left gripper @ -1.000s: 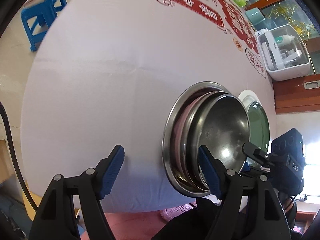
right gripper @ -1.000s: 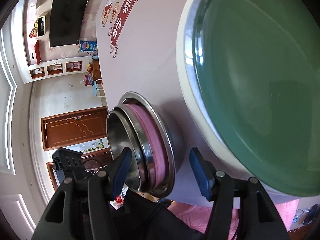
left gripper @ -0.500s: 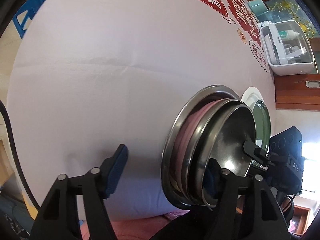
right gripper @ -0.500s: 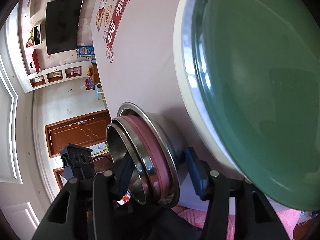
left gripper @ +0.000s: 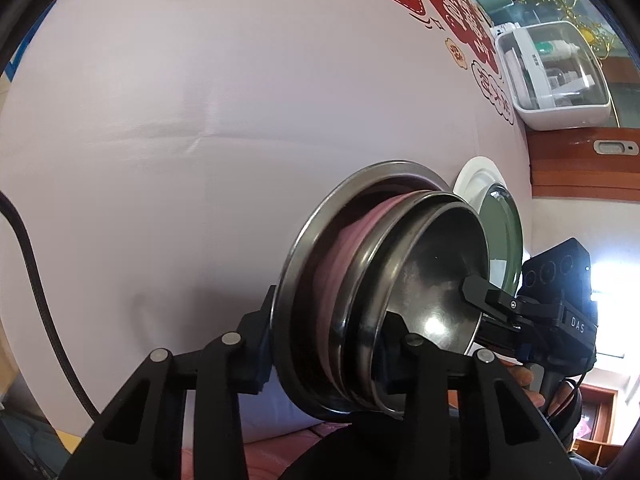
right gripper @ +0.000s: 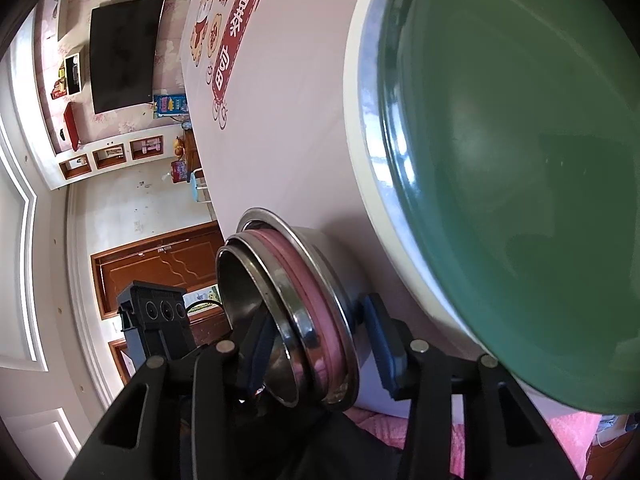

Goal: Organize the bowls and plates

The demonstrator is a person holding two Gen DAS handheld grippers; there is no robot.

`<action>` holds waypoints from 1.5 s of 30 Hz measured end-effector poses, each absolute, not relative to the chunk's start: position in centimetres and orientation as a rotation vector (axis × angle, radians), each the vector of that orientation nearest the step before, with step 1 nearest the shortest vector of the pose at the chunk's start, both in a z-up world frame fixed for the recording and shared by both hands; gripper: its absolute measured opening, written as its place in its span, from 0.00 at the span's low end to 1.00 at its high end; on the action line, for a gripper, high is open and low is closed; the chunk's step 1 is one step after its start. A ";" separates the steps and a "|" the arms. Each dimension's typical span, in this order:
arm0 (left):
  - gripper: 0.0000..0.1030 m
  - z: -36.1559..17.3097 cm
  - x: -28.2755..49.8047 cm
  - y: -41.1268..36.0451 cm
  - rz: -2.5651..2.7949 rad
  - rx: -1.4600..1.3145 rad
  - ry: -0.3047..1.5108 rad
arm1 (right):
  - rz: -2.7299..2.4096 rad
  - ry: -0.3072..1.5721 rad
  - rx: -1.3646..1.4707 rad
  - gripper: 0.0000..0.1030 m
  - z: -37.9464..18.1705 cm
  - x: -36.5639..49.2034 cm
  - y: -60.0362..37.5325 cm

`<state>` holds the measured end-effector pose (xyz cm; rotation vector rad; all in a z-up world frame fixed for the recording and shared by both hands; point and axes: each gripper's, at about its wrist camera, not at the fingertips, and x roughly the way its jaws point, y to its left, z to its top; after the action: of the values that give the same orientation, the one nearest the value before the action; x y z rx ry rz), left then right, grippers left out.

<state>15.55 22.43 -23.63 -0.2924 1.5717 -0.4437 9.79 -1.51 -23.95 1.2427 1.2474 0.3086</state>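
Since the earlier frames, both grippers have been closed in around the nested bowl stack (left gripper: 384,300) on the white tablecloth (left gripper: 180,120). Its walls are clamped by the left gripper (left gripper: 324,344) and right gripper (right gripper: 320,344), beside the green plate (right gripper: 520,160).

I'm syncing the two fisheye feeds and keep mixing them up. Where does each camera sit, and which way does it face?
Left wrist: on the left gripper, looking along its fingers across the tablecloth at the nested bowl stack; its fingers straddle the stack's rim, and the right gripper shows opposite.
Right wrist: on the right gripper, looking across the table from the other side, green plate close by; its fingers straddle the same stack's rim, and the left unit shows behind.
Shared: bowl stack, green plate, tablecloth.
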 end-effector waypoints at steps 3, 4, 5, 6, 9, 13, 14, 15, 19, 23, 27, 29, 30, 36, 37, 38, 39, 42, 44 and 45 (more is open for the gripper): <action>0.37 -23.7 15.6 22.4 -0.440 -0.295 1.574 | 0.311 1.244 1.233 0.39 -23.6 9.8 -1.6; 0.37 -23.6 15.5 22.5 -0.438 -0.293 1.572 | 0.313 1.244 1.229 0.38 -23.5 9.8 -1.6; 0.37 -23.6 15.4 22.6 -0.433 -0.290 1.569 | 0.317 1.243 1.226 0.37 -23.4 9.8 -1.6; 0.37 -23.5 15.4 22.7 -0.431 -0.289 1.567 | 0.321 1.249 1.220 0.37 -23.4 9.8 -1.6; 0.37 -23.4 15.0 23.0 -0.425 -0.289 1.562 | 0.333 1.259 1.215 0.37 -23.4 9.9 -1.5; 0.37 -23.2 14.6 23.6 -0.412 -0.305 1.552 | 0.360 1.270 1.190 0.36 -23.1 10.1 -1.2; 0.37 -23.1 14.5 23.8 -0.409 -0.312 1.544 | 0.371 1.270 1.178 0.35 -22.9 10.2 -1.0; 0.37 -22.9 14.4 24.0 -0.406 -0.316 1.537 | 0.380 1.268 1.169 0.35 -22.7 10.3 -0.9; 0.37 -22.1 13.9 24.4 -0.407 -0.333 1.500 | 0.415 1.242 1.134 0.35 -21.8 10.5 -0.8; 0.38 -20.6 13.3 24.5 -0.420 -0.342 1.431 | 0.454 1.187 1.108 0.35 -20.6 10.6 -1.1; 0.40 -19.2 12.8 24.5 -0.432 -0.363 1.368 | 0.494 1.126 1.078 0.35 -19.2 10.4 -1.6; 0.40 -18.5 12.4 24.2 -0.438 -0.372 1.345 | 0.501 1.109 1.047 0.34 -18.4 10.2 -1.8; 0.40 -18.3 12.3 24.1 -0.442 -0.378 1.339 | 0.501 1.094 1.027 0.34 -17.9 10.0 -1.9; 0.40 -17.4 11.5 22.4 -0.484 -0.408 1.303 | 0.491 1.027 0.931 0.33 -15.4 9.1 -3.5; 0.40 -17.3 11.4 22.0 -0.491 -0.409 1.298 | 0.487 1.017 0.918 0.33 -15.1 8.8 -3.8; 0.40 -17.1 11.3 21.3 -0.501 -0.410 1.292 | 0.483 1.007 0.906 0.33 -14.8 8.6 -4.2; 0.40 -17.1 11.2 20.9 -0.510 -0.413 1.289 | 0.477 0.994 0.892 0.33 -14.4 8.2 -4.6; 0.40 -17.0 11.0 19.4 -0.541 -0.427 1.284 | 0.460 0.963 0.854 0.32 -13.5 7.5 -6.0; 0.40 -16.9 10.9 18.2 -0.566 -0.430 1.284 | 0.446 0.948 0.832 0.32 -13.1 7.0 -6.8; 0.40 -16.9 10.9 17.6 -0.576 -0.429 1.285 | 0.437 0.940 0.820 0.32 -12.8 6.7 -7.3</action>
<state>10.90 17.57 -16.88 -0.4292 1.2848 -0.5764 6.70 -7.34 -12.81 0.8195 0.9402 0.4366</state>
